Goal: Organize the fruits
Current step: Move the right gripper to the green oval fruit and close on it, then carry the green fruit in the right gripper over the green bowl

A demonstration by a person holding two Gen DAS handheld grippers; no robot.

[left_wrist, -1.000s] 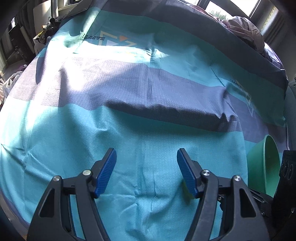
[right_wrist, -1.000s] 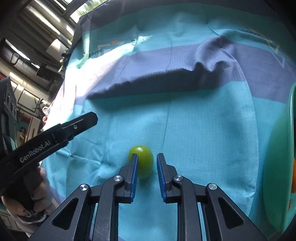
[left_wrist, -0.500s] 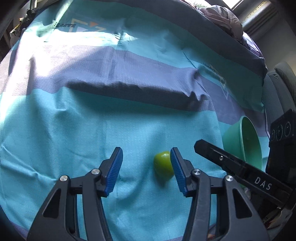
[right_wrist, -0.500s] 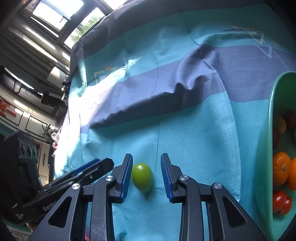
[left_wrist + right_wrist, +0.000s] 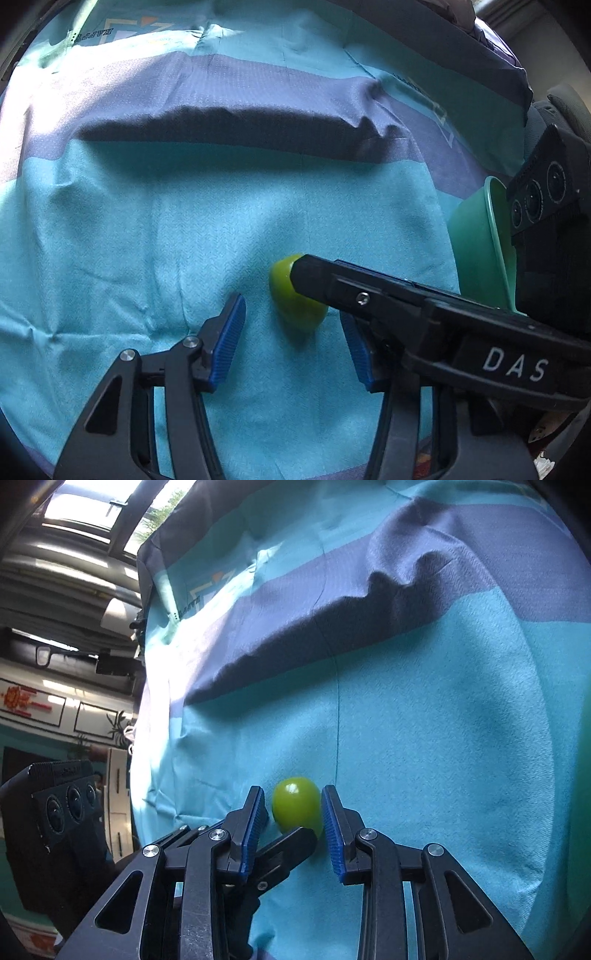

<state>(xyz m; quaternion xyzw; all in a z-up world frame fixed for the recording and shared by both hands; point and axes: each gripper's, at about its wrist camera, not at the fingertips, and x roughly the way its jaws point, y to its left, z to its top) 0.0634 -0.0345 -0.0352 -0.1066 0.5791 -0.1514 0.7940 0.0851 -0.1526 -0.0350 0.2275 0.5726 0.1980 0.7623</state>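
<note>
While its jaws stand apart around the green fruit (image 5: pixel 296 805), the right gripper (image 5: pixel 293 825) touches it only with the right pad. The left gripper (image 5: pixel 293 332), also apart, frames it. A green bowl (image 5: pixel 476 251) stands at the right on the striped cloth (image 5: pixel 147 221).

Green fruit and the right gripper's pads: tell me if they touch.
Cannot tell. In the right wrist view, the green fruit sits between the open right gripper pads, but any gap is too thin to read.

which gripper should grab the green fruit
Right. Its gripper already straddles the fruit, pads close on both sides. The left gripper is wider open, with the right one crossing in front of it.
</note>
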